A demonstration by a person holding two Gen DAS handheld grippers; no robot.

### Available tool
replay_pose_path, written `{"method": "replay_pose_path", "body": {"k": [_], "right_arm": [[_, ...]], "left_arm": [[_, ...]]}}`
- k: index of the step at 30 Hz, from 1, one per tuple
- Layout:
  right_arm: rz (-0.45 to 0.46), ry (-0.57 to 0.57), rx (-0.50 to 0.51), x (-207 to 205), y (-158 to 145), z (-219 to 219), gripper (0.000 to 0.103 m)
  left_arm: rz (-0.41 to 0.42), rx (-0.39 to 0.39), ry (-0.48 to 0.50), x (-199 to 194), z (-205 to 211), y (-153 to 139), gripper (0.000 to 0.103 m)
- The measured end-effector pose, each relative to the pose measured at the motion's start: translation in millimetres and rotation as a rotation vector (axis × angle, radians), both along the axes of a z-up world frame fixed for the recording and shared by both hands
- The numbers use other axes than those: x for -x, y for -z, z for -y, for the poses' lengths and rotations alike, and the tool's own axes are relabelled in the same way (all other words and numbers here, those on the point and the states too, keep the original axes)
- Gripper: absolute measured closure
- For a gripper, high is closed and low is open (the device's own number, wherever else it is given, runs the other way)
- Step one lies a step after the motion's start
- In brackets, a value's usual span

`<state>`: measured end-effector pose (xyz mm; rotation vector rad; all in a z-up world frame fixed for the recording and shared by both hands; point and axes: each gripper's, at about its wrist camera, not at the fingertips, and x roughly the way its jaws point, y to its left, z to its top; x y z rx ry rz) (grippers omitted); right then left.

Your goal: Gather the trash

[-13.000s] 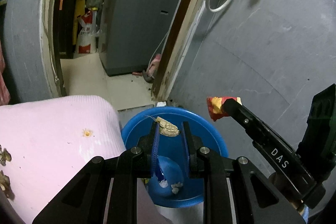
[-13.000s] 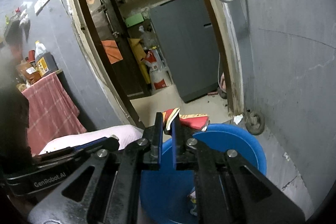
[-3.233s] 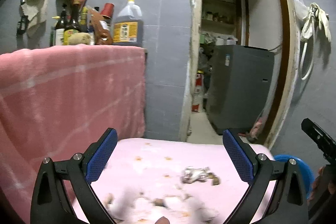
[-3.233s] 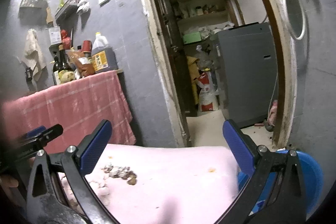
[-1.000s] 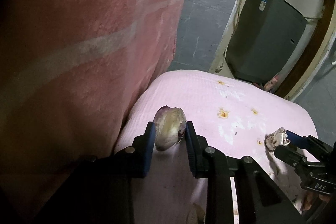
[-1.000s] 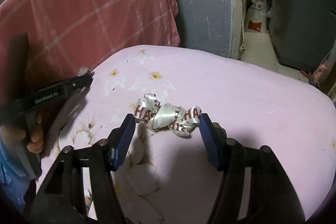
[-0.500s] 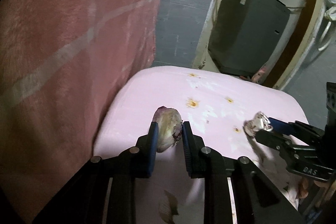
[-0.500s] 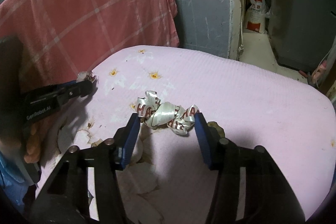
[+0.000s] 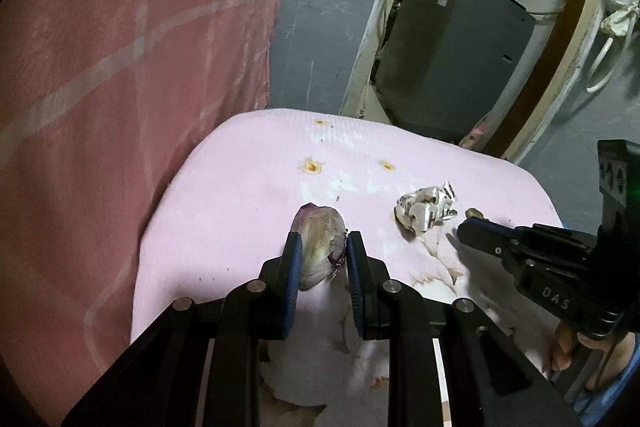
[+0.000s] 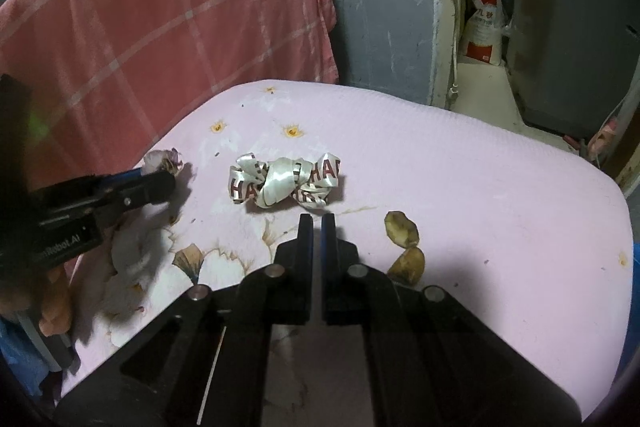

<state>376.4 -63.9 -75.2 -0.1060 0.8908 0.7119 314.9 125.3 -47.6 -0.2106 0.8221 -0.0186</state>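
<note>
While our left hand-held gripper [image 9: 320, 259] clamps the onion peel [image 9: 319, 243], our right hand-held gripper [image 10: 317, 227] is closed empty.
We see the crumpled ribbon [image 10: 285, 184] lying on the pink bench [image 10: 460, 163], just ahead of the right fingertips.

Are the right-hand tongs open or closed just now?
Closed, and empty: the right tongs show only a thin slit between their fingers, with the crumpled ribbon lying just beyond the tips.

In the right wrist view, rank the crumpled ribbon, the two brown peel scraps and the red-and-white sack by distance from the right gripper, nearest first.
From the right gripper:
1. Crumpled ribbon, just ahead of the fingertips on the pink cloth.
2. Brown peel scraps, off to the right on the same cloth.
3. Red-and-white sack, far back through the doorway.
</note>
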Motion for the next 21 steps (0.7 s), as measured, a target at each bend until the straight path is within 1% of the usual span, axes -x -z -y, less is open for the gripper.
{"method": "replay_pose_path", "body": {"k": [1, 3, 5, 7, 9, 11, 14, 16, 21], "right_arm": [[0.003, 0.002, -0.004, 1.1, -0.3, 0.8, 0.098], [0.003, 0.005, -0.020, 1.0, -1.8, 2.2, 0.091], [-0.004, 0.010, -0.031, -0.2, -1.8, 1.8, 0.066], [-0.010, 0.010, -0.040, -1.8, -1.7, -1.0, 0.058], [-0.014, 0.006, -0.044, -4.4, -1.7, -7.1, 0.054], [-0.020, 0.000, -0.042, -7.4, -1.8, -14.2, 0.046], [-0.041, -0.022, -0.036, -14.3, 1.2, -28.4, 0.042], [-0.057, -0.032, -0.028, -19.8, 4.4, -35.3, 0.041], [-0.089, -0.014, -0.022, -29.0, 11.2, -40.9, 0.042]], "left_arm": [[-0.001, 0.002, -0.003, 2.0, -0.8, 0.1, 0.084], [0.002, 0.005, -0.012, 3.9, -1.3, -1.2, 0.084], [0.008, 0.010, -0.030, 6.3, -1.8, -3.6, 0.084], [0.016, 0.018, -0.053, 8.1, -6.5, -5.2, 0.085], [0.021, 0.030, -0.067, 7.0, -10.2, -6.4, 0.086], [0.030, 0.039, -0.081, 9.7, -13.5, -6.6, 0.086], [0.033, 0.050, -0.091, 9.7, -16.8, -8.4, 0.086], [0.035, 0.055, -0.093, 10.9, -18.5, -8.9, 0.086], [0.033, 0.060, -0.086, 12.0, -16.7, -8.5, 0.088]]}}
